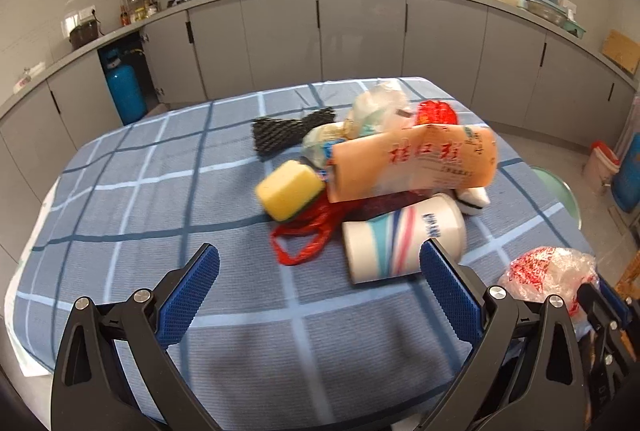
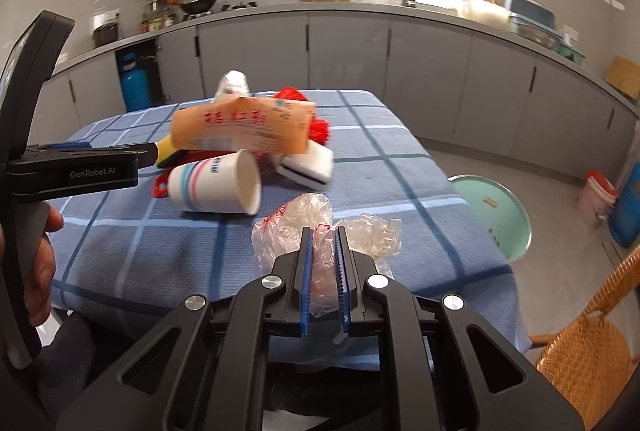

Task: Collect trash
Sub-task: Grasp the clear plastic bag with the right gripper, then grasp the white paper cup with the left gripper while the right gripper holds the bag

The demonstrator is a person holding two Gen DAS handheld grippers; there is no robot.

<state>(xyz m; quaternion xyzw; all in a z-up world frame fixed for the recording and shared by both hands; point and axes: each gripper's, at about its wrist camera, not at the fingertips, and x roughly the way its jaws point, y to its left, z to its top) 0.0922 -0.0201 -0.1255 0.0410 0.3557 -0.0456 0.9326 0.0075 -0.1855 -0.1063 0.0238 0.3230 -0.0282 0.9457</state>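
Note:
A heap of trash lies on the blue checked tablecloth (image 1: 160, 191): a paper cup (image 1: 400, 235) (image 2: 216, 185) on its side, an orange wrapper (image 1: 416, 163) (image 2: 244, 129), a yellow sponge (image 1: 286, 189), a red net bag (image 1: 304, 235), a black mesh piece (image 1: 288, 131), and a white sponge (image 2: 310, 163). My right gripper (image 2: 324, 231) is shut on a crumpled clear plastic bag with red print (image 2: 292, 227) (image 1: 548, 271) near the table's front edge. Short of the cup, my left gripper (image 1: 320, 259) stands open with nothing between its fingers.
A pale green round stool (image 2: 496, 211) stands right of the table and a wicker chair (image 2: 588, 343) at lower right. Grey kitchen cabinets (image 1: 360, 35) and a counter with a sink run behind. A blue gas cylinder (image 1: 124, 91) stands at far left.

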